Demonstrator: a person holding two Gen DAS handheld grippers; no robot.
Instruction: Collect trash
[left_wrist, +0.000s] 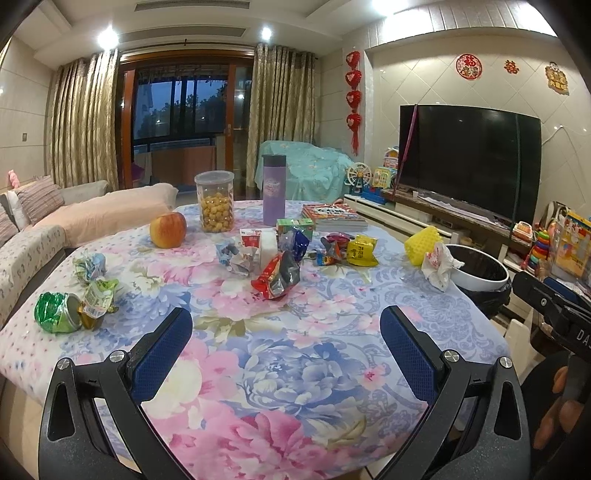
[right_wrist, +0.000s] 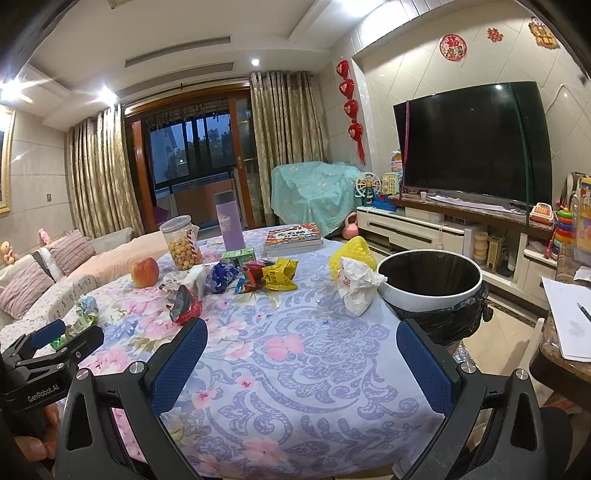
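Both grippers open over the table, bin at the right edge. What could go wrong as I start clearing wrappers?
The apple, snack jar and bottle stand among the wrappers; a careless grab could take them. The crumpled paper lies at the table edge beside the bin and may fall outside it if nudged.

You have bare floral tablecloth (left_wrist: 280, 354) straight ahead of both grippers. Farther on, the red snack wrapper (left_wrist: 276, 277) blocks the middle; a crumpled white paper (right_wrist: 356, 282) sits against the trash bin (right_wrist: 430, 286) rim.
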